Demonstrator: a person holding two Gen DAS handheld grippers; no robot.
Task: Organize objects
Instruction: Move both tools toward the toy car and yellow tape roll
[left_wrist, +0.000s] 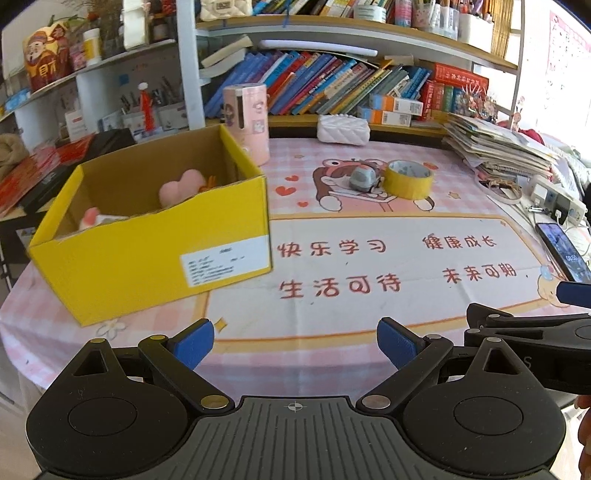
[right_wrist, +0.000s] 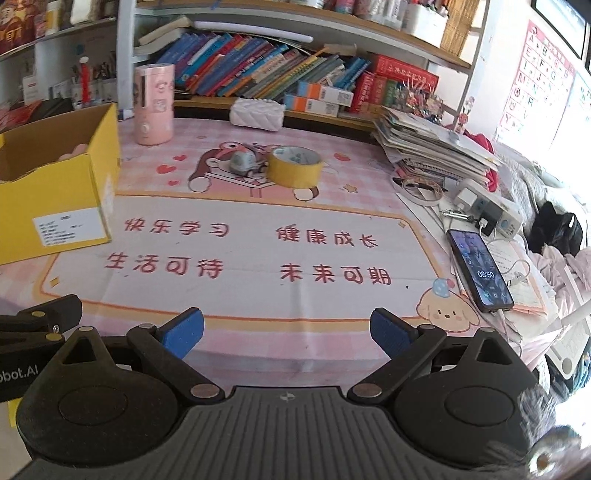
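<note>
A yellow cardboard box (left_wrist: 155, 254) stands open at the left of the pink desk mat, with pink soft toys (left_wrist: 181, 186) inside; it also shows in the right wrist view (right_wrist: 55, 206). A yellow tape roll (left_wrist: 408, 179) (right_wrist: 294, 167) and a small grey toy car (left_wrist: 364, 178) (right_wrist: 243, 161) lie side by side at the far middle of the mat. My left gripper (left_wrist: 295, 341) is open and empty over the mat's near edge. My right gripper (right_wrist: 286, 328) is open and empty beside it, to the right.
A pink cylinder holder (left_wrist: 248, 120) and a white quilted pouch (left_wrist: 343, 128) stand at the back by the bookshelf. A stack of papers (right_wrist: 436, 147), a power strip (right_wrist: 491, 210) and a phone (right_wrist: 480, 269) lie at the right edge.
</note>
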